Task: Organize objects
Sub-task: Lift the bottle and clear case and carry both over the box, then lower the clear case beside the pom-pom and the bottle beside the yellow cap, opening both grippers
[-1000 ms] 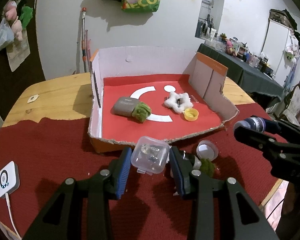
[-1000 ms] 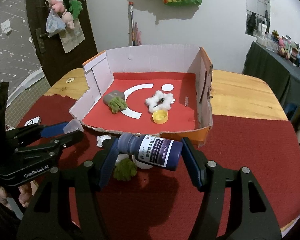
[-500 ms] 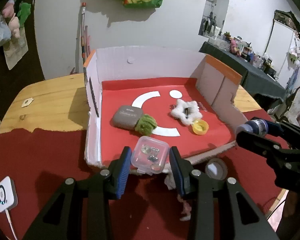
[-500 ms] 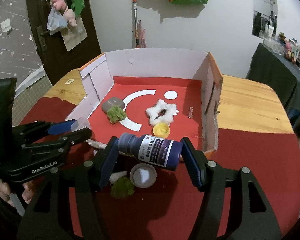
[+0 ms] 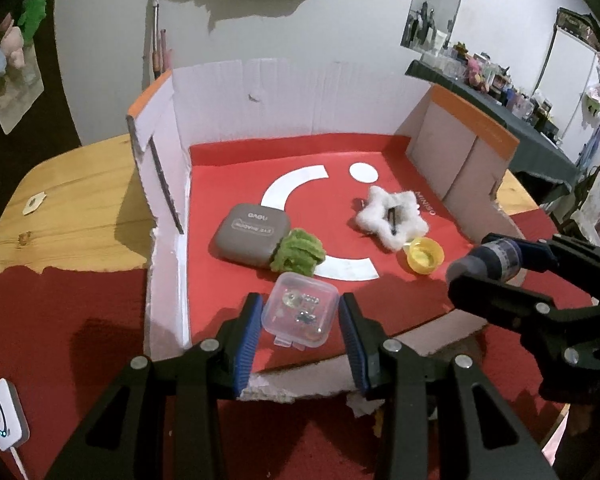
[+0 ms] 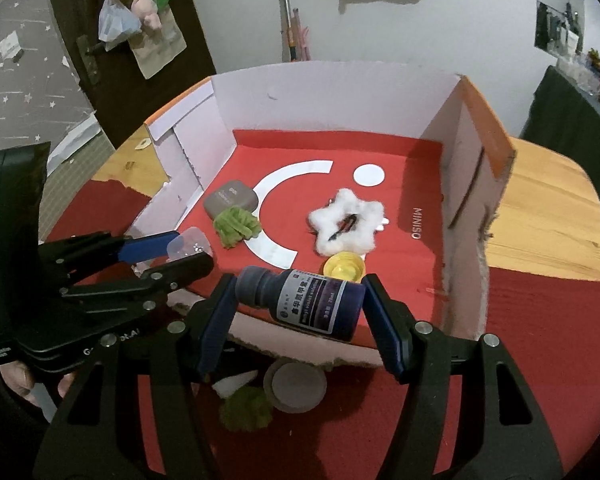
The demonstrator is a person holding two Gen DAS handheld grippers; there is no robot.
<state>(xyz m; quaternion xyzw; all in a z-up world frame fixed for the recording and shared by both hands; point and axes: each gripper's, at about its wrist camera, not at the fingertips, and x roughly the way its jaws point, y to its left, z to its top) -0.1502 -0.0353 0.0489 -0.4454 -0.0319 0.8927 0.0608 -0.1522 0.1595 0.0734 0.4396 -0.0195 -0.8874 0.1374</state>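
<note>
Holding, left gripper [image 5: 300,316]: its blue pads clamp the sides of a small clear square plastic case [image 5: 300,314] with tiny metal bits inside, above the near part of the box floor.
Holding, right gripper [image 6: 300,300]: its pads press the two ends of a dark purple bottle with a white label [image 6: 306,302], lying crosswise, cap toward the left pad, over the near edge of the box.
Gripper spacing: both are narrowed only to the width of what they carry; the right gripper shows at the right of the left view [image 5: 512,276], the left gripper at the left of the right view [image 6: 188,250].
Box: a shallow cardboard box with a red floor and white walls [image 5: 284,80], its near wall torn low.
Inside the box: a grey rounded case [image 5: 250,236] touches a green fuzzy tuft [image 5: 298,252]; a white fluffy star-shaped hair clip [image 5: 392,216] lies just beside a yellow cap [image 5: 422,256].
In front of the box: a second green tuft [image 6: 246,408] and a white round lid [image 6: 294,386] lie on the red cloth [image 6: 540,340].
Bench: wooden bench [image 5: 80,204], partly under that cloth.
Left edge: a white square device with a cable [image 5: 2,416].
</note>
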